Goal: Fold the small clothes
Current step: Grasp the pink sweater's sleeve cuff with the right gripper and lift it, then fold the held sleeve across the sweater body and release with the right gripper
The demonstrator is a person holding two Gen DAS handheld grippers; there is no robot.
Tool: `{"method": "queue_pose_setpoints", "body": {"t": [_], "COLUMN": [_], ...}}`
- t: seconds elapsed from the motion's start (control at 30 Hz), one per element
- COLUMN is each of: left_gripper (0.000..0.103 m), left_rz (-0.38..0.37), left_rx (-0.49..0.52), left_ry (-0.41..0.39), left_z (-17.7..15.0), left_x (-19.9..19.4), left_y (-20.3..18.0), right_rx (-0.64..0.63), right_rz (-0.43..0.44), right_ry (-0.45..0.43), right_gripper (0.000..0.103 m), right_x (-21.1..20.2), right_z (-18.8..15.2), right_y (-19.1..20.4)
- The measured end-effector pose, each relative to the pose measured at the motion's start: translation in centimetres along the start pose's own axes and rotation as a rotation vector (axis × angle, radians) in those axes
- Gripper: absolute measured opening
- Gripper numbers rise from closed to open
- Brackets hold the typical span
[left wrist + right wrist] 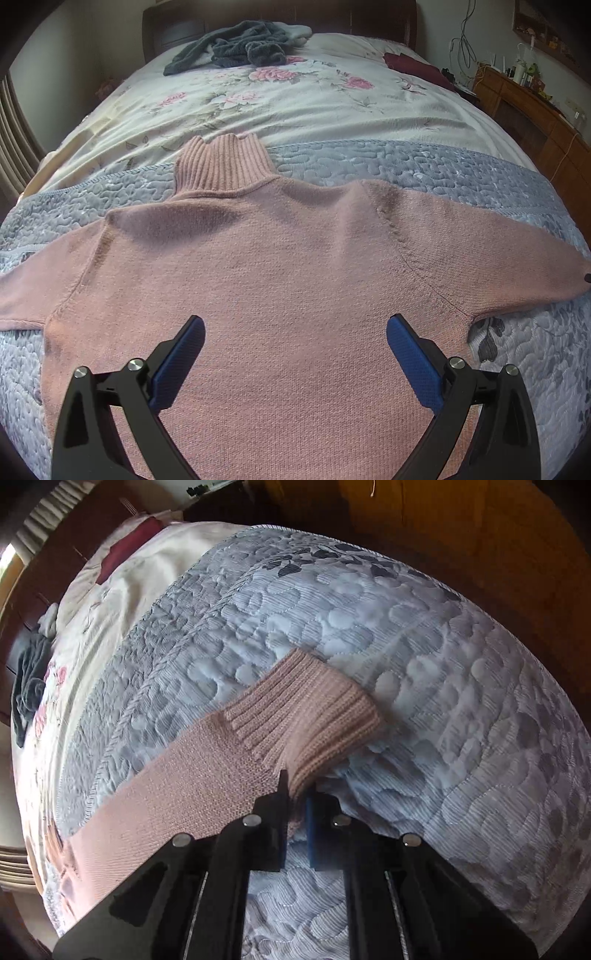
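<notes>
We find the pink knitted turtleneck sweater point(280, 266) lying flat on the grey-blue quilted bedspread point(424, 166), ribbed collar pointing toward the headboard and both sleeves stretched out to the sides. Our left gripper point(295, 325) hovers over the lower body of the sweater with its blue-padded fingers point(184, 362) spread wide, gripping nothing. Our right gripper point(295, 801) has its fingers pressed nearly together, pinching the near edge of the ribbed pink sleeve cuff point(314, 716), where ribbing meets the plain knit; the rest of the cuff lies on the bedspread. Farther up the bed, a crumpled dark grey fleece garment point(236, 48) and a dark red folded cloth point(410, 64) rest on the floral white sheet point(295, 99).
</notes>
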State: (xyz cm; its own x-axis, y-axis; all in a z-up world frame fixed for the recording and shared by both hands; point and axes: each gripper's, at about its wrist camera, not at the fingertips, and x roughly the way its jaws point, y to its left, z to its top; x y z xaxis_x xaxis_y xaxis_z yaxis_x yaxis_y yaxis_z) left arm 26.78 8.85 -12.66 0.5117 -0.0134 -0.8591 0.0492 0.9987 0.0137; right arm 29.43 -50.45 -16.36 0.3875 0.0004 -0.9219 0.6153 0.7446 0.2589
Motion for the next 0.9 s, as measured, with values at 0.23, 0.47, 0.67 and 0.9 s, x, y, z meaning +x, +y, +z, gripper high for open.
{"method": "queue_pose_setpoints", "body": {"t": [0.23,0.47,0.67,0.9], "left_gripper": [0.099,0.099,0.099,0.099], "left_rz": [-0.001,-0.009,-0.019,-0.056], "left_rx": [-0.019,-0.046,-0.070,-0.095], "left_ry": [-0.010,-0.005,-0.001,0.008], "left_z": [-0.5,-1.0,-1.1,-1.0], "left_x": [-0.5,-1.4,-1.9,-2.0], "left_y": [3.1,5.7,7.8,9.2], "right_rx": [-0.100,-0.431,-0.650,-0.776], "right_rz": [0.083,0.217,0.271,0.385], "right_ry": [-0.140,-0.126,-0.048,0.063], "right_gripper": [0.007,0.006,0.006,0.007], "right_x": [-4.2,-6.6,-5.1,-3.1], "right_z": [-1.2,-7.9,-15.8,-23.1], "right_y": [4.2,17.5,27.4,34.1]}}
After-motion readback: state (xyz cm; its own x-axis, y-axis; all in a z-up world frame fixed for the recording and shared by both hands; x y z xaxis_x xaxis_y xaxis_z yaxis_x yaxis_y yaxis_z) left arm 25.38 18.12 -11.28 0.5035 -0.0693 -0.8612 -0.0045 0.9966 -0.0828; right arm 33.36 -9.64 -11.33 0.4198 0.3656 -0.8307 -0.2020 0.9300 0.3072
